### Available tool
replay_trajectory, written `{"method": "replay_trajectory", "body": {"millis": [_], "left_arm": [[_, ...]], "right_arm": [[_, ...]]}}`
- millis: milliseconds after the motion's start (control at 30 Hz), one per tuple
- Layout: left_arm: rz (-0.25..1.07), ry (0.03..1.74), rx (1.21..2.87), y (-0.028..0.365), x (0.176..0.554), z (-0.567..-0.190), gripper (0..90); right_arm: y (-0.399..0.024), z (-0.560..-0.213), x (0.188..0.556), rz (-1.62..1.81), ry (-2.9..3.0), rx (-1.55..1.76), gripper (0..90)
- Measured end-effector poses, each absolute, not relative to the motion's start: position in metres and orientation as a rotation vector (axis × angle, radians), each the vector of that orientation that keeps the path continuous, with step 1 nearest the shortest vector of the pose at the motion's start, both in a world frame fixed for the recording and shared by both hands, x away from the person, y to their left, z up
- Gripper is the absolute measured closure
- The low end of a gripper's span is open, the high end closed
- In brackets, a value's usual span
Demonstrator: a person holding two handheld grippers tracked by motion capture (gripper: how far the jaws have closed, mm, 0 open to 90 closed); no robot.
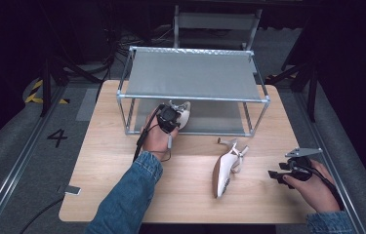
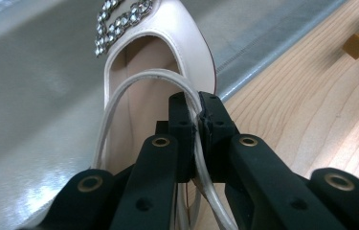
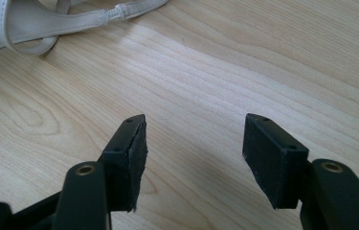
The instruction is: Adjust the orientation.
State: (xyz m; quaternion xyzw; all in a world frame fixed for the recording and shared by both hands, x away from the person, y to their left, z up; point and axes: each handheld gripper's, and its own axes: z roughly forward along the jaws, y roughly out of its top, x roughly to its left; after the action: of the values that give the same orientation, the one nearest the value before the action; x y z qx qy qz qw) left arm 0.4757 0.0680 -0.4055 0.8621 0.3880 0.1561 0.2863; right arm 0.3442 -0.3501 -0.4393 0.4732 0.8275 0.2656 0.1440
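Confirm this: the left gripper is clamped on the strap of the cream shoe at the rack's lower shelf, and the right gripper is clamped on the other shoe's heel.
One part is wrong. The right gripper holds nothing: the right gripper view shows its jaws apart over bare table, short of the other shoe. The left gripper is indeed clamped on the strap of the cream shoe at the rack's lower shelf.

The bench (image 1: 112, 175) is pale matt wood with visible grain. The rack (image 1: 193, 75) has dull metal tubes and grey cloth shelves. The held shoe (image 2: 143, 57) looks satin-smooth, cream, with a glittering stone buckle (image 2: 119, 19).
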Motion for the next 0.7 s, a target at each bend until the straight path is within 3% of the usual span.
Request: {"method": "replay_trajectory", "body": {"millis": [267,400,467,533,633,700], "left_arm": [[0.481,1.077,2.295,0.057,0.485,-0.414,85.2],[0.429,1.136,2.284,0.049,0.489,-0.415,84.8],[0.501,0.96,2.328,0.053,0.498,-0.411,79.4],[0.472,0.987,2.305,0.05,0.496,-0.41,57.7],[0.469,1.041,2.237,0.046,0.485,-0.409,43.3],[0.449,1.077,2.232,0.047,0.481,-0.406,38.3]], "right_arm": [[-0.348,-0.441,0.344,0.763,2.392,1.365,42.0],[-0.348,-0.442,0.344,0.759,2.399,1.367,42.0],[-0.348,-0.442,0.344,0.756,2.401,1.359,41.9],[-0.348,-0.442,0.343,0.764,2.394,1.365,41.9],[-0.349,-0.441,0.343,0.763,2.393,1.367,41.9],[-0.349,-0.441,0.343,0.761,2.395,1.366,41.7]]}}
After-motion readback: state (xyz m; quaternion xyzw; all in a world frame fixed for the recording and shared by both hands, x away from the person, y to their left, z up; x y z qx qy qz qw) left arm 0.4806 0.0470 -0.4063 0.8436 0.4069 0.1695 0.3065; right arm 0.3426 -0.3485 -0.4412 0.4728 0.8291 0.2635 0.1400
